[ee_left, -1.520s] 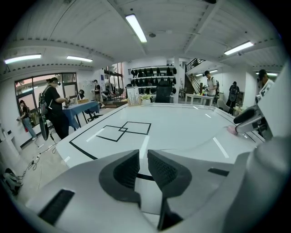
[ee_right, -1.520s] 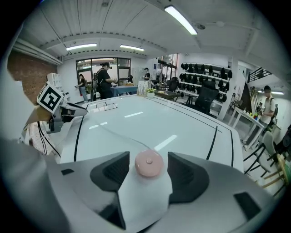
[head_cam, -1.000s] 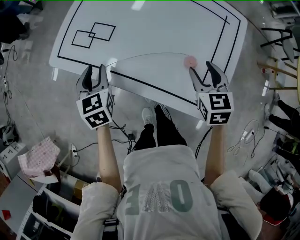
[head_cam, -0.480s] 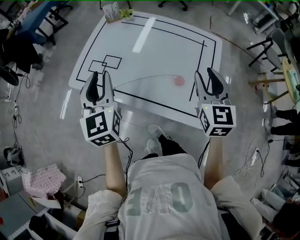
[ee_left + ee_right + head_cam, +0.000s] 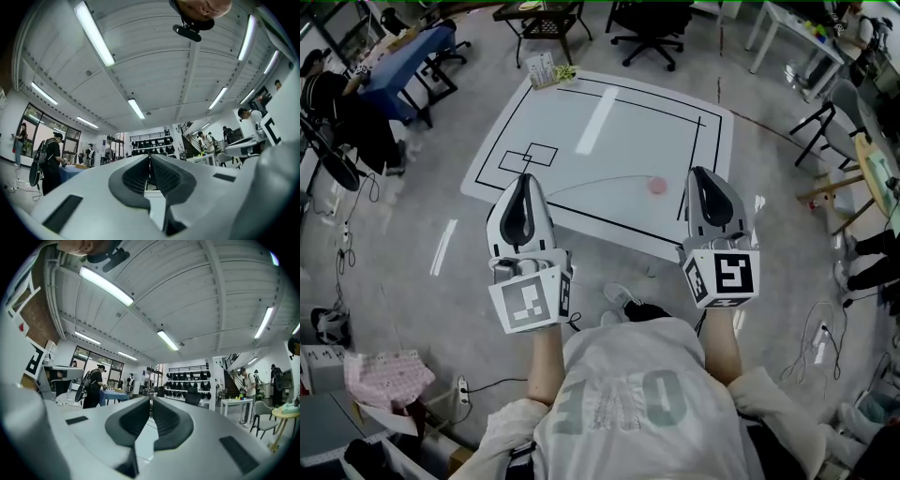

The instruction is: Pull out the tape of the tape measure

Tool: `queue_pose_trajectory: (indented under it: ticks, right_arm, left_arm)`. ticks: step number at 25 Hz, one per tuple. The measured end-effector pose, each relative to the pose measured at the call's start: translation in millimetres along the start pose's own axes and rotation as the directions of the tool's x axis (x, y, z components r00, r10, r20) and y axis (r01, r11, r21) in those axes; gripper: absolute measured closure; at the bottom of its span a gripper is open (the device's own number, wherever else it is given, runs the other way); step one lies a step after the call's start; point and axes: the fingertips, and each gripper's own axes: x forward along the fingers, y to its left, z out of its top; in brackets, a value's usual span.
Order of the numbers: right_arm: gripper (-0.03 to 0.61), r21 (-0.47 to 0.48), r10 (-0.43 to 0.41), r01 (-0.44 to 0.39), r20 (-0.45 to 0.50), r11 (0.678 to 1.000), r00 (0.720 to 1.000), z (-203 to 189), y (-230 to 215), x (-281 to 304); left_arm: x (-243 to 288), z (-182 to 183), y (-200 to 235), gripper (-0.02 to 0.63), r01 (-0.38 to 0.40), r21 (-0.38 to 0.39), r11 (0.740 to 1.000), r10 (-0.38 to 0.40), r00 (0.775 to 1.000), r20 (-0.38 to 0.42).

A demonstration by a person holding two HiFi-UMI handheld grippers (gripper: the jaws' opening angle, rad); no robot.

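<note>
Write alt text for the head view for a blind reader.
From above, a person holds up the left gripper and right gripper, both pairs of jaws just closed on nothing. Beyond them a pink tape measure lies on a white, black-lined table, its tape pulled out leftward in a curve.

— What is lying on the table [image 5: 619, 122] below you?

— The tape measure [image 5: 657, 186] is lying toward the near right part. The tape [image 5: 605, 177] is running leftward from it across the top, toward the near left edge. Two marked squares [image 5: 530, 157] are overlapping on the left part, and a small box [image 5: 542, 67] is standing at the far left corner.

— And around it?

— I am standing at the near side, with my shoe [image 5: 620, 296] just before the edge. An office chair [image 5: 642, 23] is standing behind the far side. A second table [image 5: 417, 52] is standing off to the far left, with a person [image 5: 333, 98] just beside it.
</note>
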Motion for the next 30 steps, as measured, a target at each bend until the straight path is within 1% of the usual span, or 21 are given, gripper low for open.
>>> queue_pose_trajectory:
  ticks: [3,6,11,16,20,26,30]
  right_arm:
    - [0.538,0.007,0.038,-0.038,0.010,0.999,0.999,-2.0,19.6,-16.2]
    - [0.541,0.001,0.081,-0.081,0.011,0.997,0.997,-6.2,38.2,-26.1]
    - [0.548,-0.030,0.145,-0.144,0.018,0.989,0.989,-5.8,56.3,-29.2]
    - [0.548,-0.048,0.151,-0.149,0.043,0.988,0.988,3.0,57.1,-27.5]
    - [0.548,-0.025,0.141,-0.140,0.050,0.990,0.989,4.0,52.5,-26.5]
    - [0.548,-0.025,0.143,-0.141,0.052,0.990,0.988,4.0,45.5,-25.7]
    - [0.548,-0.010,0.133,-0.133,0.053,0.991,0.990,2.4,40.1,-23.1]
  left_arm:
    - [-17.4,-4.8,-15.1,0.583,0.008,0.008,1.000,-0.008,1.000,-0.005]
    - [-23.7,-9.2,-27.6,0.584,0.027,0.025,0.999,-0.027,1.000,-0.009]
    - [-25.9,-5.7,-31.2,0.584,0.033,0.025,0.999,-0.033,0.999,0.015]
    - [-27.1,-2.2,-31.4,0.584,0.029,0.024,0.999,-0.029,0.999,0.028]
    - [-26.0,-1.9,-30.9,0.583,0.028,0.020,0.999,-0.029,0.999,0.030]
    - [-23.9,1.0,-34.2,0.583,0.030,0.024,0.999,-0.030,0.999,0.037]
    - [-21.3,0.4,-35.3,0.583,0.030,0.024,0.999,-0.031,0.999,0.033]
